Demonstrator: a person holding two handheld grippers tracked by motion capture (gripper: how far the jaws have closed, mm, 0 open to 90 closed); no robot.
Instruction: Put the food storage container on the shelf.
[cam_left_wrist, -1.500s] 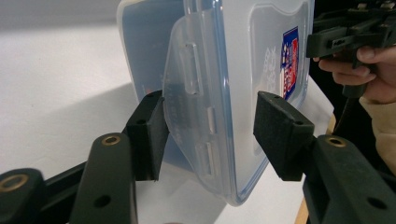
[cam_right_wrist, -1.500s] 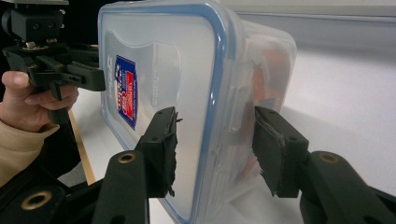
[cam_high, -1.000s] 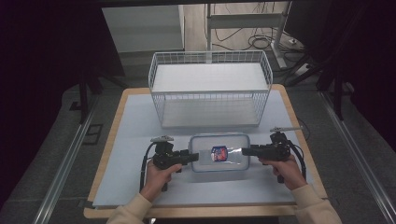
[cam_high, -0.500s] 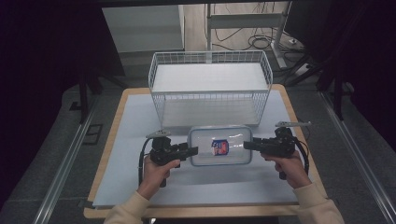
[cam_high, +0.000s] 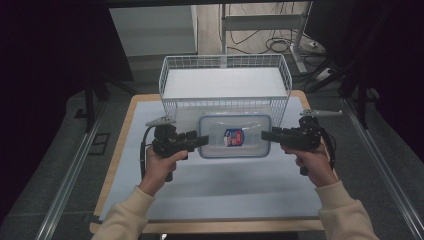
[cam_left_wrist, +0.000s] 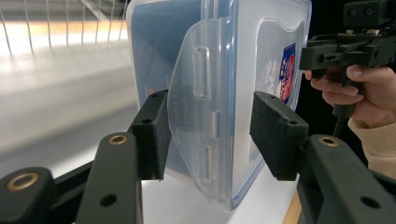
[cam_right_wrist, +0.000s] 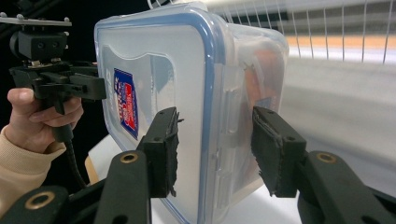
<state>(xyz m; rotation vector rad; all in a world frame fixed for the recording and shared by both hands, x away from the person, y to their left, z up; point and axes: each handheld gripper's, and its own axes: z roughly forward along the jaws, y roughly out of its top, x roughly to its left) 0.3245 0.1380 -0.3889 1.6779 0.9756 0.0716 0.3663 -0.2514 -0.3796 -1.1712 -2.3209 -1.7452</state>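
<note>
A clear plastic container (cam_high: 235, 136) with a blue-rimmed lid and a red-and-blue label hangs above the table, just in front of the wire basket (cam_high: 225, 60). My left gripper (cam_high: 204, 140) is shut on its left end. In the left gripper view the container (cam_left_wrist: 224, 70) stands on edge and the left gripper (cam_left_wrist: 210, 135) clamps its side latch flap. My right gripper (cam_high: 265, 136) is shut on the opposite end. In the right gripper view the right gripper (cam_right_wrist: 215, 149) pinches the lid and wall of the container (cam_right_wrist: 154, 60).
The white wire basket stands at the back of the table, open at the top with a white floor. A pale mat (cam_high: 215, 190) covers the wooden tabletop (cam_high: 120, 150). Dark floor and metal rails flank the table.
Both grippers have carried the container up and away from the person, from the mat toward the basket's front wall. Both have kept their hold on its ends.
</note>
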